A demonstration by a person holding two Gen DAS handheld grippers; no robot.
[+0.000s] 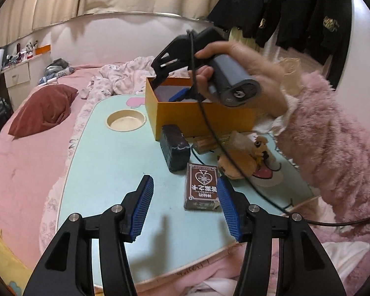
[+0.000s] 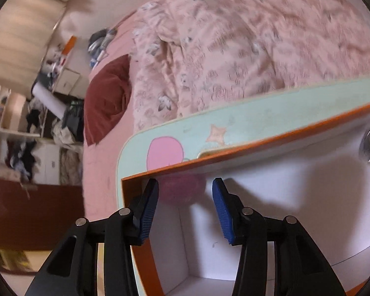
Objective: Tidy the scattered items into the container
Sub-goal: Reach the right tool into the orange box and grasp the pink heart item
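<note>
- Left gripper [image 1: 185, 185]: jaws apart, nothing between them, above the table [image 1: 106, 162].
- Card box [image 1: 201, 188]: flat on the table, just beyond the left gripper.
- Right gripper [image 2: 185, 187]: jaws apart, tips inside the orange box [image 1: 199, 120].
- Pink ball [image 2: 182, 188]: inside the box, just beyond the pads; contact cannot be determined.

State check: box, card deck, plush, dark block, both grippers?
box: open, upright on table
pink ball: inside box
card deck: flat on table, outside box
plush: lying on table, outside box
dark block: on table beside box
left gripper: open, empty
right gripper: open, inside box
</note>
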